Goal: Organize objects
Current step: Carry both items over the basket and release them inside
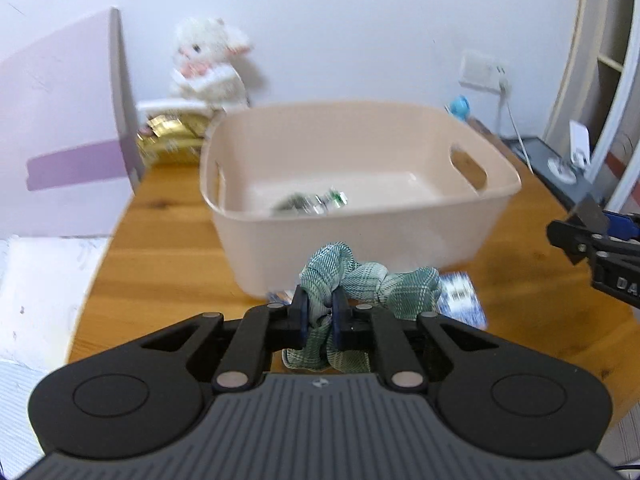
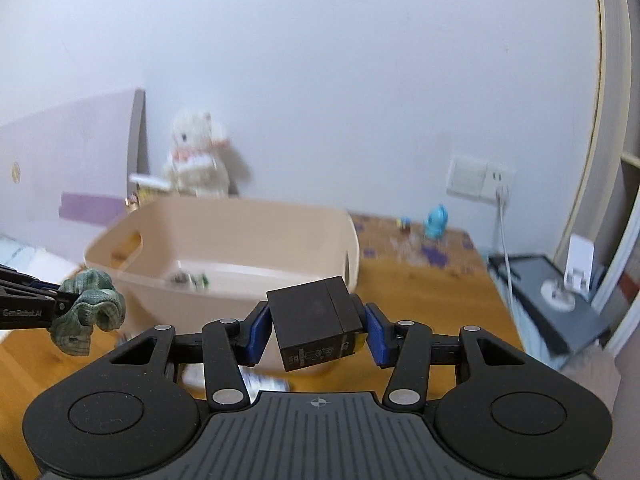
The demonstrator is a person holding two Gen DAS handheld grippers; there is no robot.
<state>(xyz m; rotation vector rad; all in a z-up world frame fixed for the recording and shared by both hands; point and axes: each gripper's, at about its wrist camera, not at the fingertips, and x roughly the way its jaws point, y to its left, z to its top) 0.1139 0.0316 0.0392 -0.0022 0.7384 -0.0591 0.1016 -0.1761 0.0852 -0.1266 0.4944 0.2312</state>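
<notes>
The wooden table [image 1: 160,240] runs back to a white wall; its left edge curves past a pale purple panel [image 1: 60,128], and on the right it ends just before a dark low unit [image 2: 560,300]. Bare wood lies open to the left of the beige bin [image 1: 360,216] and to its right, toward the wall socket [image 2: 476,178].

The bin stands mid-table, open-topped, with a handle slot in each end wall. Inside it, on the floor near the front wall, lies one small green and white item [image 1: 316,202] (too blurred to name); the rest of the floor is bare.

The left gripper [image 1: 322,316] is pinched tight on a green plaid scrunchie [image 1: 368,284], which bunches up between the pads and trails off to the right, just in front of the bin's near wall and above the table. The right gripper [image 2: 316,328] has its blue pads clamped partway apart on a black box [image 2: 316,324], tilted, held in front of the bin's right front corner.

A blue and white packet [image 1: 460,300] lies on the wood under the scrunchie. A white plush toy [image 1: 208,60] sits behind the bin against the wall, on a gold box [image 1: 172,136]; a small blue figure [image 2: 436,222] stands farther right.
</notes>
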